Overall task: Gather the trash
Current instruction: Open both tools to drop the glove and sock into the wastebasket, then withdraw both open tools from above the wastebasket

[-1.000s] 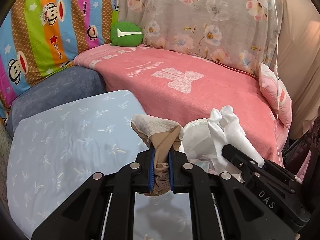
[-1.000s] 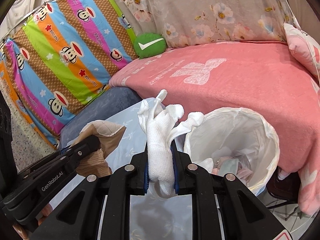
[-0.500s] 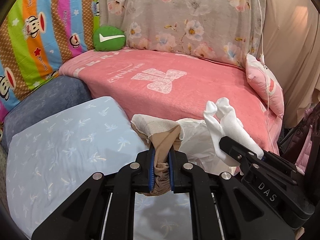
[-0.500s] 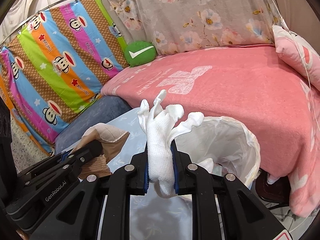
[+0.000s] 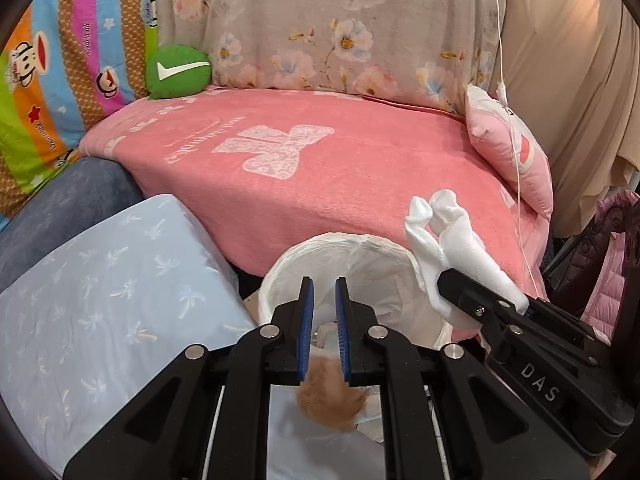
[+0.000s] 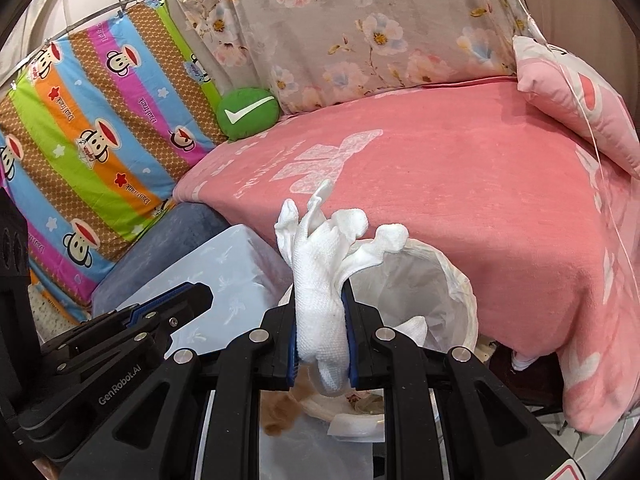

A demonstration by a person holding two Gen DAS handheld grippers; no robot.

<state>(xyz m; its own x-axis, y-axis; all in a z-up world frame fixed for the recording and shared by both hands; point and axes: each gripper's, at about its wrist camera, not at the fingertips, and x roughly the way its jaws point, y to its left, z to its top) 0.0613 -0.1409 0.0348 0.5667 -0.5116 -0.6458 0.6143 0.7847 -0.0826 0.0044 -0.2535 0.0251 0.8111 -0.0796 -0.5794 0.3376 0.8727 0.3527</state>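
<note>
Since a second ago both grippers have travelled from over the pale blue cushion [image 5: 100,304] to the white-lined trash bin [image 5: 404,256], and the tan cloth wad [image 5: 330,398] that sat between the left gripper's blue pads is no longer there. It now shows as a blurred tan shape just below the left gripper [image 5: 322,324], inside the bin mouth; whether it has settled on the contents I cannot tell. That gripper's jaws stand a narrow gap apart with nothing between them. The right gripper [image 6: 322,344] is clamped on a crumpled white paper towel [image 6: 320,276], which sticks up above the pads and hangs a little below them, held over the near part of the bin's rim. Paper scraps already lie in the bin. Judged from this: one piece is delivered or all but delivered, and the white towel remains to be released into the liner. No loose rubbish is visible on the pink blanket [image 5: 340,168] or the cushion, though much of the room is out of view.
</note>
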